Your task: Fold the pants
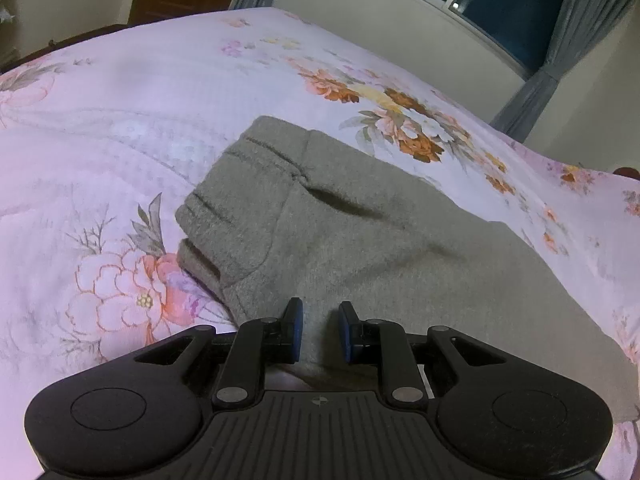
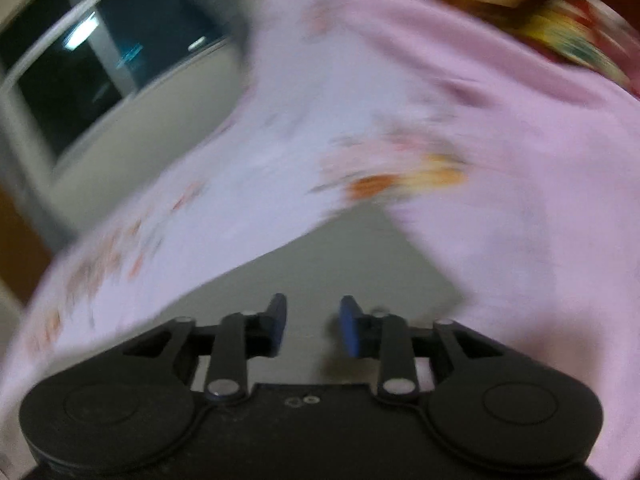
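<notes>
Grey pants (image 1: 344, 248) lie folded on my flowered pink bedsheet (image 1: 132, 120), waistband end pointing away from me.

My left gripper (image 1: 319, 330) hovers over the near edge of the pants, fingers parted, gripping nothing. My right gripper (image 2: 313, 326) is also spread and empty, over grey cloth; its view is blurred. A window (image 1: 508, 12) and grey curtain (image 1: 560, 52) stand behind the bed.

The pants (image 1: 360, 240) are grey, fuzzy, matt knit cloth. Under them the bedspread (image 1: 120, 120) is soft floral cotton with a fine woven grid. The left gripper (image 1: 319, 328) is matt black plastic with blue pads (image 1: 297, 320)
</notes>
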A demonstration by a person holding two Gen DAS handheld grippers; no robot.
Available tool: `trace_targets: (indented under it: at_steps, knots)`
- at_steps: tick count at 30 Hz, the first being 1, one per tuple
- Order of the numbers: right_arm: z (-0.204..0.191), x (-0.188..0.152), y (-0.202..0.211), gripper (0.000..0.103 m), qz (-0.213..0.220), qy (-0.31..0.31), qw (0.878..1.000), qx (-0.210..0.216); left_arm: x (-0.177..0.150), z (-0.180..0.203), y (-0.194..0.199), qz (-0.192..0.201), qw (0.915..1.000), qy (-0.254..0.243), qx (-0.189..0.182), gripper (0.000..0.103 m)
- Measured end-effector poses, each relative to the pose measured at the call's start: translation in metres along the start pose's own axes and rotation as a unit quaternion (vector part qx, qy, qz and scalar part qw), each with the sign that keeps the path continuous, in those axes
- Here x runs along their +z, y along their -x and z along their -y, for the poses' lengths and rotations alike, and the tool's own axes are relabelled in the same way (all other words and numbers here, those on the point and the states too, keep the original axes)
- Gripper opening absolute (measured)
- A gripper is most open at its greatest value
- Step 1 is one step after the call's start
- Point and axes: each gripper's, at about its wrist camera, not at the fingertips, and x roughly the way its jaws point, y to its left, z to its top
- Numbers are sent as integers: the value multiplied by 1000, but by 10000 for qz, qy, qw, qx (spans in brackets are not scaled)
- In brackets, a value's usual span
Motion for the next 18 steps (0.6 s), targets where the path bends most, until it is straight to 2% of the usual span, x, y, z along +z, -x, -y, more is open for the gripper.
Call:
trace_targets:
  at_steps: [3,5,7,10,12,15,18]
  knots:
    - [26,1,-8,47,-355,-619,9974,37,-1,3,-2,-47,9999,47,76,20]
    - [30,-4,-24,47,-523,-923,9942,168,-1,7,-4,-84,9998,-23,158,20]
    - [32,-7,-31,38,-380,-1003,9942,37,-1,9,-3,-114,9997,-73,203,20]
    - [28,-13,-31,31,-168,-1202,9926,-67,0,9,-3,-165,9996,-69,214,20]
    - [29,-15,-24,31,-6,-1249,9922,-27,1,9,-4,-175,9996,-80,220,20]
    - [22,-16,-13,29,210,-988,9949,-2,1,11,-7,-159,9996,-97,235,20]
    - [22,-9,-28,29,-31,-974,9952,52,-1,11,-8,-147,9995,-93,249,20]
